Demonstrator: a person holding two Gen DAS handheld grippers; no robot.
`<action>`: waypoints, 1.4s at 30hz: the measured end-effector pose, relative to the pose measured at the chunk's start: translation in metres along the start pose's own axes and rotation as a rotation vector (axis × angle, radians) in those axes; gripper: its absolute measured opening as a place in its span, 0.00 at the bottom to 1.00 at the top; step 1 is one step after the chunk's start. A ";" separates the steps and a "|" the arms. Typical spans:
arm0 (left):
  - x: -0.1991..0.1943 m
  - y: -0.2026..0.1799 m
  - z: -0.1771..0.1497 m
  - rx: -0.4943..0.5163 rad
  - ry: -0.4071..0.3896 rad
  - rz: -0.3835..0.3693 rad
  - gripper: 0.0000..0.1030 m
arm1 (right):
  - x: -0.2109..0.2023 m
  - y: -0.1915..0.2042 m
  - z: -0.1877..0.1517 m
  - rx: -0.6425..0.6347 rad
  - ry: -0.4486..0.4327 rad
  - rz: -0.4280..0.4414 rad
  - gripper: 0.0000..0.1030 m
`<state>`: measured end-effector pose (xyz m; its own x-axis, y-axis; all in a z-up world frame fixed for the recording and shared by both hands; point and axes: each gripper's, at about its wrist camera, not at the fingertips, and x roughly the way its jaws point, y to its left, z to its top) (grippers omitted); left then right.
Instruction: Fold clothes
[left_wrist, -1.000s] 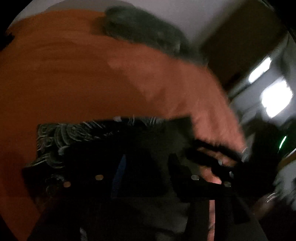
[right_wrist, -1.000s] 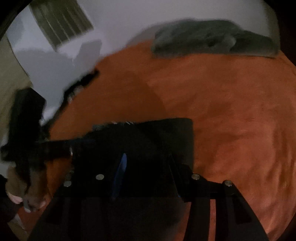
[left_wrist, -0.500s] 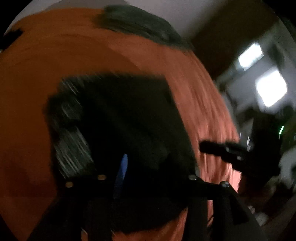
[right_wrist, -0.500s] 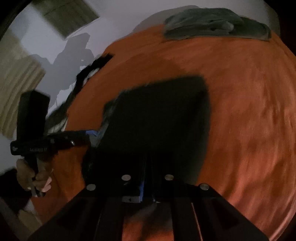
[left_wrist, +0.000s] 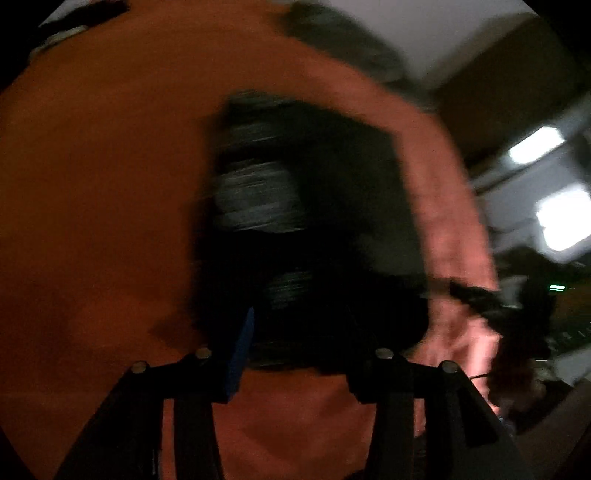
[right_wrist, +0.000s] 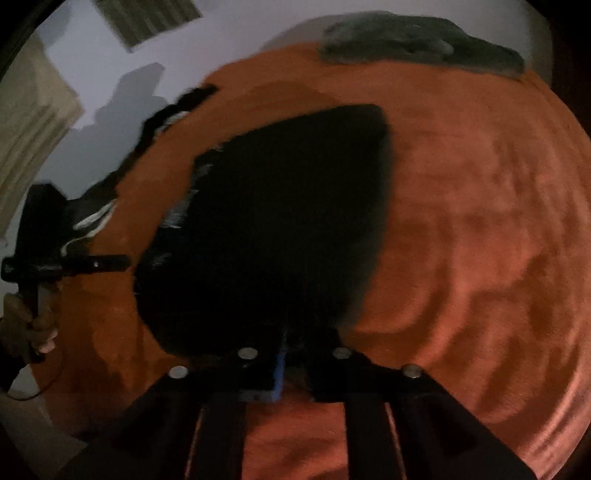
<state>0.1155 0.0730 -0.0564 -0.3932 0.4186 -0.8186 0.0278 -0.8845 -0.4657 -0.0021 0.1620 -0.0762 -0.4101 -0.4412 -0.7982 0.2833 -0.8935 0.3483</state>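
A folded black garment (right_wrist: 273, 229) lies on the orange bedspread (right_wrist: 480, 240). Only the left view shows pale swirls. Left tool (left_wrist: 299, 354) opening, empty; right tool (right_wrist: 295, 354) parting at the hem.

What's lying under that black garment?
The black garment lies flat on an orange cover, which shows all round it. What lies directly beneath it is covered, so nothing more can be told.
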 end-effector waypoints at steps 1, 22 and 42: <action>0.010 -0.015 0.000 0.037 0.003 -0.019 0.51 | 0.009 0.005 -0.003 -0.009 0.022 0.024 0.14; 0.038 -0.029 -0.002 0.033 0.056 -0.054 0.52 | 0.005 0.064 -0.068 -0.738 0.010 -0.261 0.43; 0.042 0.022 -0.006 -0.032 0.142 -0.025 0.46 | 0.007 0.065 -0.096 -0.966 0.007 -0.400 0.02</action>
<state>0.1054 0.0726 -0.1029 -0.2607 0.4675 -0.8447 0.0497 -0.8673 -0.4953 0.0967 0.1091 -0.1060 -0.6225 -0.1251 -0.7726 0.7018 -0.5262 -0.4802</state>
